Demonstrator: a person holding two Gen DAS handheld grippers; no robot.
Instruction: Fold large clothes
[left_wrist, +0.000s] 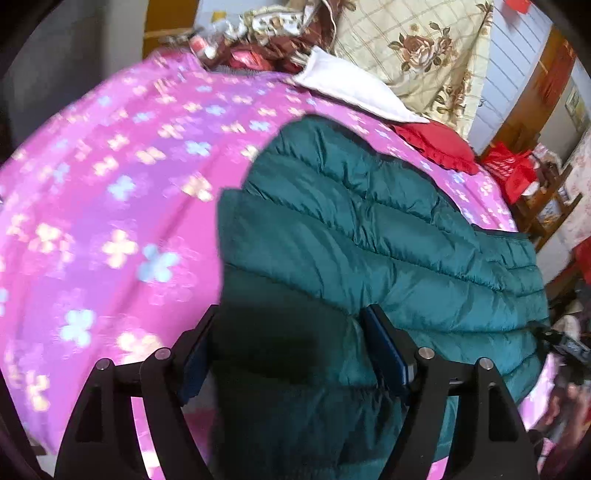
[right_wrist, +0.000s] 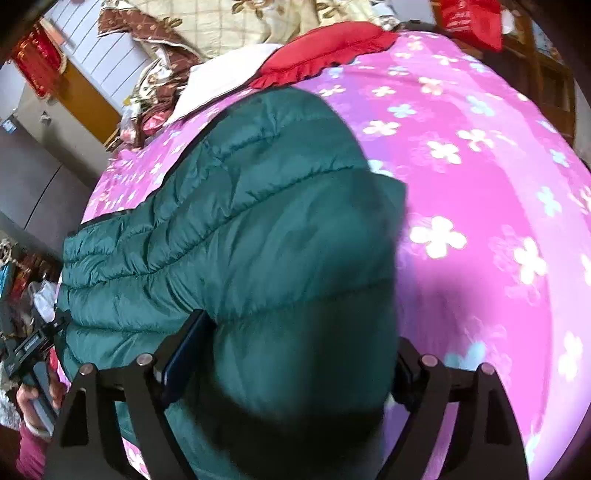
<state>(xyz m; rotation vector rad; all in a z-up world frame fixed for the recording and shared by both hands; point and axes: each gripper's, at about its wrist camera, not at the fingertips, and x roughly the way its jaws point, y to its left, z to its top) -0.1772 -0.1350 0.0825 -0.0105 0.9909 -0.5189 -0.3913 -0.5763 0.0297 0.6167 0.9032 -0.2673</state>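
Teal quilted nylon fills most of both wrist views: it's a puffy down jacket lying across a pink bedspread with little flower prints. In the left wrist view the left gripper points toward 12 o'clock with its fingers spread wide, and a thick bunch of the jacket's near edge sits between the two blue pads. Whether they're actually pinching it or just straddling it is hard to call, since the fabric there is dark and blurry. Same story on the other side: the right gripper also aims at 12 o'clock, jaws wide, with a fat roll of jacket bulging up between the fingers, so the grip can't be told there either. From the right camera, the person's left hand shows at about 8 o'clock, wrapped around the other tool's handle, pink sleeve at the wrist. At the far end of the bed, around 1 o'clock in the left view, there's a red pillow, a white pillow and a floral quilt bunched up behind them.
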